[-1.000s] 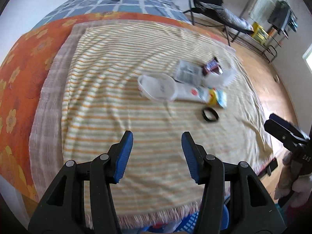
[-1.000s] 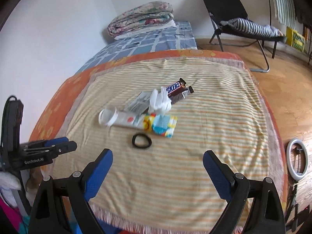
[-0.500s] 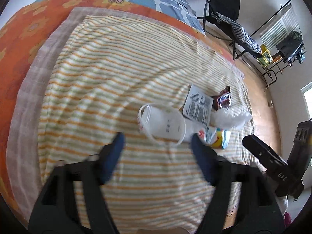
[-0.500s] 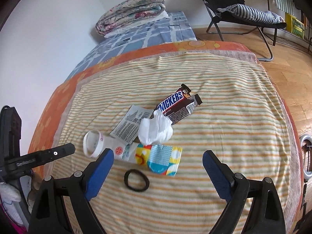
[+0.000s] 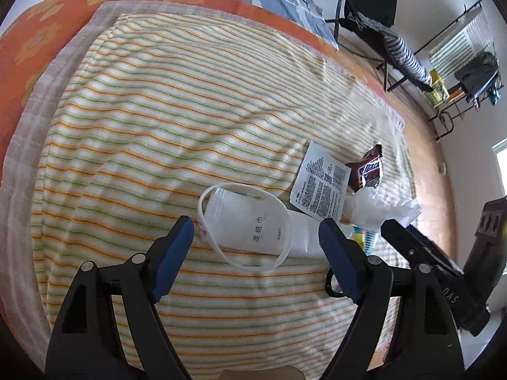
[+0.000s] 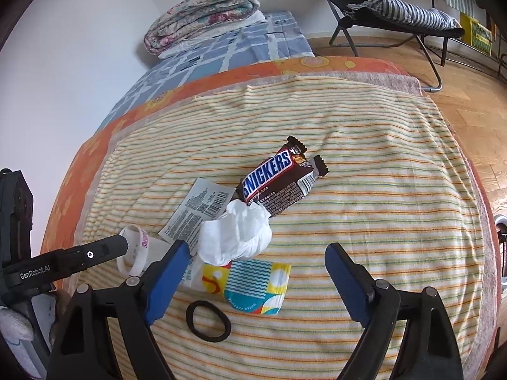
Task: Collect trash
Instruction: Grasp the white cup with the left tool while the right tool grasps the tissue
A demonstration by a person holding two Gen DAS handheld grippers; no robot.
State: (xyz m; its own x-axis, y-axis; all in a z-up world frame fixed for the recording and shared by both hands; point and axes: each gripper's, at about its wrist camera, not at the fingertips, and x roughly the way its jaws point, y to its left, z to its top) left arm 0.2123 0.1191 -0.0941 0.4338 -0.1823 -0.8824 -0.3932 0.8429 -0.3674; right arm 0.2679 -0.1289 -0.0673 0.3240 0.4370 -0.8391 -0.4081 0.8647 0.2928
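Left hand-held gripper [image 5: 256,240]: jaws spread wide, nothing between the pads, pointing steeply down over the bed; its blue pads frame the mouth of a white plastic wet-wipe pack [image 5: 253,228] that has a white wristband [image 5: 244,224] looped round its open end. Neither pad touches the pack. Right hand-held gripper [image 6: 257,264]: jaws wide but closing slightly, nothing gripped; in its own view the gap between the pads frames the crumpled white tissue [image 6: 236,236] and the colourful patterned end of the pack [image 6: 253,285]. The tissue lies on top of that pack, touching it. Just behind the tissue, a Snickers wrapper [image 6: 279,180] lies tilted, its lower end touching or tucked under the tissue; cannot tell which. To the left of the wrapper, a white printed sachet [image 6: 196,212] with barcode lies flat, partly under the tissue. A black hair tie [image 6: 208,320] rests on the cloth just in front of the pack, apart from it, near the right gripper's left pad. All trash sits clustered on the striped yellow blanket [image 6: 364,221], which covers an orange flowered sheet [image 5: 38,41] on the bed. Beyond: a folded floral quilt [image 6: 202,15] at the head of the bed, on a blue checked cover [image 6: 237,50]. A black folding chair [image 6: 380,6] with a striped cushion stands on the wooden floor [image 6: 469,107] beside the bed.
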